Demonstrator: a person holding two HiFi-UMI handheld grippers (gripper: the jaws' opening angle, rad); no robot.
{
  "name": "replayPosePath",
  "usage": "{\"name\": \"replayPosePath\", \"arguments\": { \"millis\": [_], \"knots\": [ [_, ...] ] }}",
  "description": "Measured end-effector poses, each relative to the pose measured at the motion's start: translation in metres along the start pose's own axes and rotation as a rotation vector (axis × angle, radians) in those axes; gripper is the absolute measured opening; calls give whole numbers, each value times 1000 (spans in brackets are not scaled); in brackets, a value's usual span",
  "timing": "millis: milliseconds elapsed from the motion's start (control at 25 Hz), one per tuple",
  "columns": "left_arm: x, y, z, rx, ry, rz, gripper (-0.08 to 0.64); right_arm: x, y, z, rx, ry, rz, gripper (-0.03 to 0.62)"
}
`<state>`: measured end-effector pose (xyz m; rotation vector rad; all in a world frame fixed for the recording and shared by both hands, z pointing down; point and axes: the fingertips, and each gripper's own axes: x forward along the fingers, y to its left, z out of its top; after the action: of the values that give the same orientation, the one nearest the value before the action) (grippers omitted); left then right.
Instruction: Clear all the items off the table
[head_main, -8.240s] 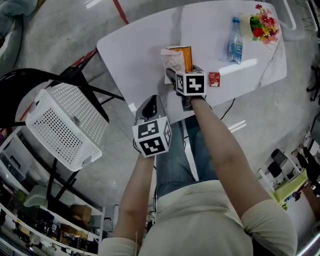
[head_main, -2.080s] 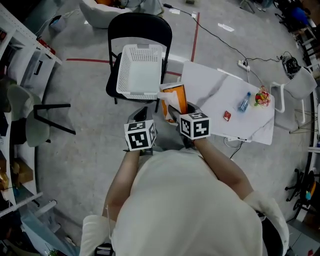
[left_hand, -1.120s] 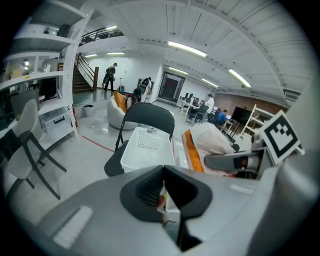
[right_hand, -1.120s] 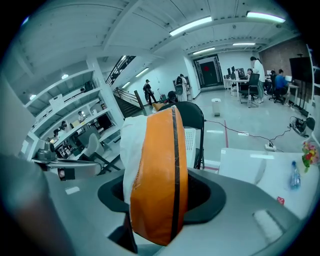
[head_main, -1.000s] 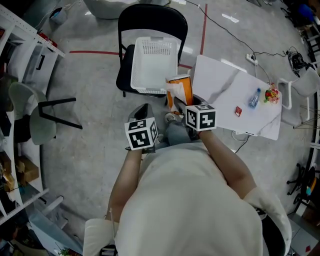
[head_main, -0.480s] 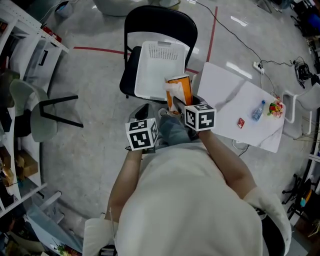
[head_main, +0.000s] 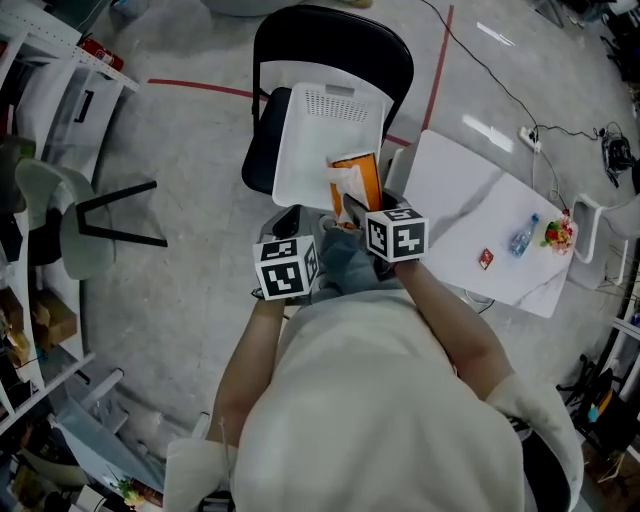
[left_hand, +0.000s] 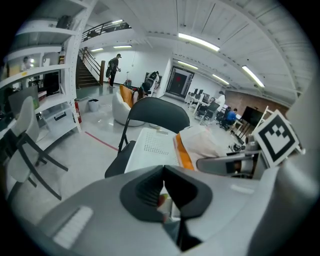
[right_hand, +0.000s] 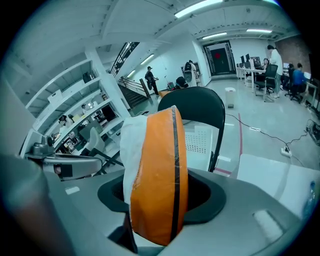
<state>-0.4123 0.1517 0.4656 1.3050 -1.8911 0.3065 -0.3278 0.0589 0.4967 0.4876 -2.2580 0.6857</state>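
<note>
Right gripper (right_hand: 155, 200): jaws about half apart and clamped on an orange pack (head_main: 363, 176) with crumpled white wrapping down one side. The pack stands upright between the pads and fills the gap from one to the other. Left gripper (left_hand: 163, 172): jaws closed, tips meeting, nothing held. A narrow slit below the tips shows only a blurred bit of background. In the head view both grippers sit in front of the person's chest, the left one lower and to the left, apart from the right one. The right gripper's marker cube (head_main: 397, 235) is beside the near left corner of the white table (head_main: 455, 195). The held pack overlaps the near right edge of the white perforated basket (head_main: 310, 150). It is clear of the table, but whether it touches the basket's rim cannot be told. The basket rests on the seat of a black folding chair (head_main: 300, 40) and is tilted, its far end against the chair back. In the right gripper view, basket and chair stand directly beyond the pack. Three items are on the table, all near its far right end: a blue water bottle (head_main: 522, 238), upright, a small red packet (head_main: 486, 258) lying flat just beside it on the near side, and a bunch of flowers (head_main: 558, 232) at the far edge next to the bottle. White shelving (head_main: 40, 70) runs along the left of the head view, and a red tape line (head_main: 200, 88) crosses the floor behind the chair.
</note>
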Motion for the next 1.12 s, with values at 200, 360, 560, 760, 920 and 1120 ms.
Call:
{"name": "replayPosePath", "arguments": {
  "millis": [200,360,560,760,920,1120],
  "knots": [
    [22,5,7,-6,30,6,9,21,-10,1,15,37,4,245],
    [40,7,9,-6,54,7,9,38,-19,1,37,61,0,245],
    [58,8,11,-7,86,10,9,56,-32,0,72,81,-8,247],
    [73,7,9,-1,114,6,9,73,-40,-5,99,107,-15,250],
    [84,6,4,-2,142,11,9,84,-46,-12,131,125,-22,250],
    [94,9,3,-18,152,11,9,95,-51,-17,149,143,-29,253]
  ]
}}
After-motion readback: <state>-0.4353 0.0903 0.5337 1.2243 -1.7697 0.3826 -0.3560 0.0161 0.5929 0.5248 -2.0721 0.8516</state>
